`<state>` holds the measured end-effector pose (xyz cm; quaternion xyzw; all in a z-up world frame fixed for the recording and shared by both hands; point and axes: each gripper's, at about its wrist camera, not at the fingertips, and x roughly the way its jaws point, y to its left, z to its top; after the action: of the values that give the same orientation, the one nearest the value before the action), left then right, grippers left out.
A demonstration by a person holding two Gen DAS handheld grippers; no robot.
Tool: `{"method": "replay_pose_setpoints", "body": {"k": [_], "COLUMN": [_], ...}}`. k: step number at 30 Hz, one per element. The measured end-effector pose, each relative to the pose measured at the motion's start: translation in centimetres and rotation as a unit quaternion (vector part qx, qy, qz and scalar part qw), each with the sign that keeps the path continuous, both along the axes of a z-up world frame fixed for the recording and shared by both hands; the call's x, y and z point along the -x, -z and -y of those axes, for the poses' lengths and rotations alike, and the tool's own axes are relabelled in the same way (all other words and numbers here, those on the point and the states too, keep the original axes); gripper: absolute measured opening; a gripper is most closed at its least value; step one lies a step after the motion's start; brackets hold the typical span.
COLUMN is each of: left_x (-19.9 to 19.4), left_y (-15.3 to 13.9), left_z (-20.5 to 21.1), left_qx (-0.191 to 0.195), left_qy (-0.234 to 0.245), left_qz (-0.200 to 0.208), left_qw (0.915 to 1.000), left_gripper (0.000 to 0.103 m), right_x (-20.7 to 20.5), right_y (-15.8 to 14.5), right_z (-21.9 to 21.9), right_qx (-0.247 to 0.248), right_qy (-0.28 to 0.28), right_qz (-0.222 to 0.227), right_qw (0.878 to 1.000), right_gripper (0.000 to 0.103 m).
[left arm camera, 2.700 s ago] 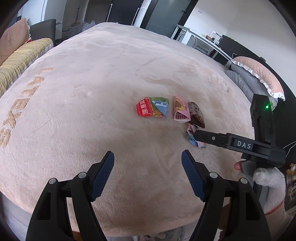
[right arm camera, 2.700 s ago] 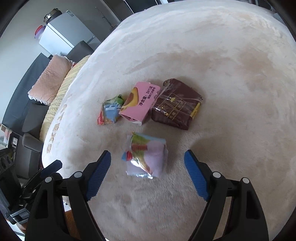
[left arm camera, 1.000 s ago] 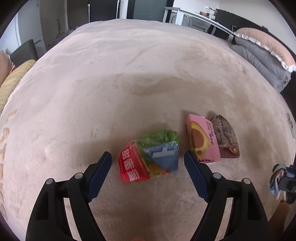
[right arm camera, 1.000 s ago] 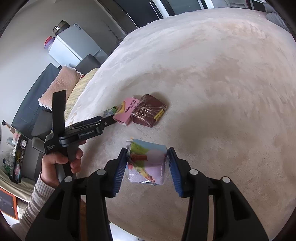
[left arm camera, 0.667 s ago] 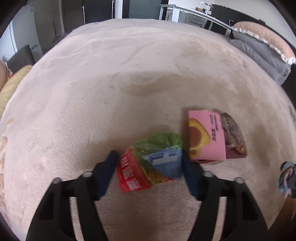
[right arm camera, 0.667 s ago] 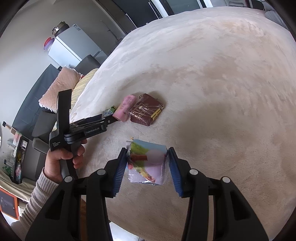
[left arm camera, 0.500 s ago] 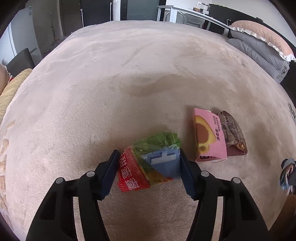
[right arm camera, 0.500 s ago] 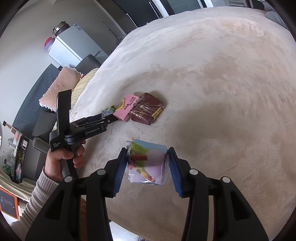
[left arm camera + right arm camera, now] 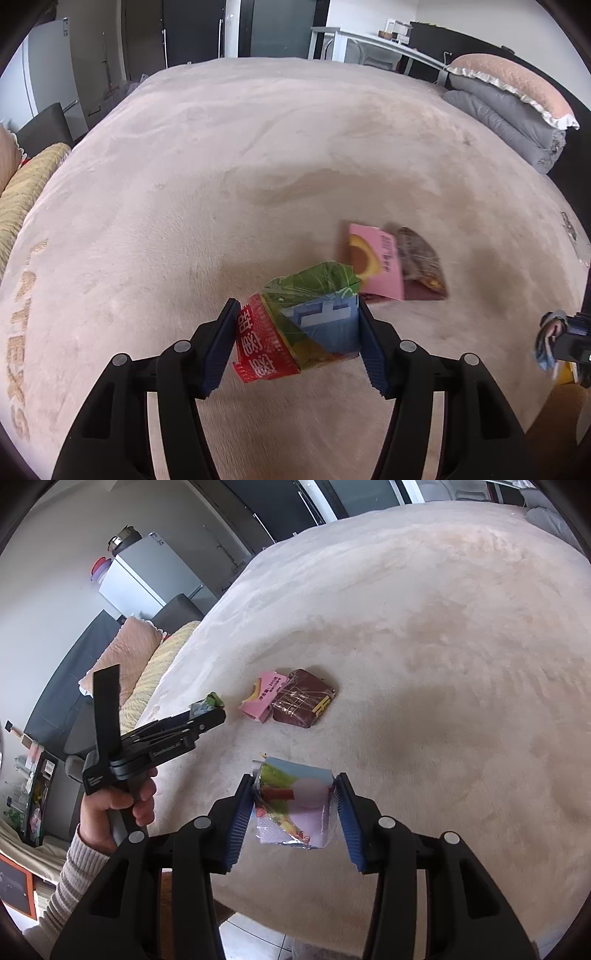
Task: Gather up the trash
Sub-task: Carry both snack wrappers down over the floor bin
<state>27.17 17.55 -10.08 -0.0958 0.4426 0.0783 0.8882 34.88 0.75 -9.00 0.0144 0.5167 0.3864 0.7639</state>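
My left gripper (image 9: 297, 332) is shut on a red, green and blue snack packet (image 9: 299, 328), held just above the beige plush bed cover (image 9: 221, 166). My right gripper (image 9: 293, 805) is shut on a pale purple and green wrapper (image 9: 295, 801), also lifted off the cover. A pink packet (image 9: 373, 262) and a dark brown packet (image 9: 421, 262) lie side by side on the cover beyond both grippers; the right wrist view shows the pink packet (image 9: 264, 696) and the brown packet (image 9: 303, 698) too. In that view the left gripper (image 9: 212, 710) appears from the side, held by a hand (image 9: 118, 805).
Folded grey bedding with a pink pillow (image 9: 517, 96) lies at the bed's far right. A yellow blanket (image 9: 26, 192) edges the left side. A white fridge (image 9: 147, 576) and dark sofa stand past the bed. Floor tiles (image 9: 255, 938) show below the near edge.
The left jaws closed onto the red and green packet and lifted it off the cover. The right gripper kept its hold on the purple wrapper and drew back slightly.
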Motion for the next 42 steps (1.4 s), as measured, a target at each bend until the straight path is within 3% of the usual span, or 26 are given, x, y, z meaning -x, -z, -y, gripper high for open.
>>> {"method": "replay_pose_setpoints", "body": {"k": [10,26,35,42], "left_x": [4.7,13.0,16.3,18.1], "left_y": [-3.4,-6.7,-6.3,-4.5], "left_z": [3.9,11.4,14.1,15.5], "left_qx": [0.007,0.023,0.045,0.061], "left_qy": [0.015,0.055,0.070,0.080], "left_qz": [0.022,0.051,0.051,0.035], "left_qw": [0.9996,0.9969,0.9953,0.9943], "left_gripper": [0.060,0.060,0.060,0.060], "right_x": [3.2,9.0,11.4,12.6], "right_y": [-1.6,-4.1,-4.0,-2.2], "right_z": [3.1,5.7,7.2,8.2], "right_qx": [0.000,0.001,0.011,0.028], "right_qy": [0.021,0.012,0.012,0.012], "right_qz": [0.007,0.023,0.022,0.005], "right_qw": [1.000,1.000,1.000,1.000], "right_gripper": [0.045,0.045,0.046,0.046]}}
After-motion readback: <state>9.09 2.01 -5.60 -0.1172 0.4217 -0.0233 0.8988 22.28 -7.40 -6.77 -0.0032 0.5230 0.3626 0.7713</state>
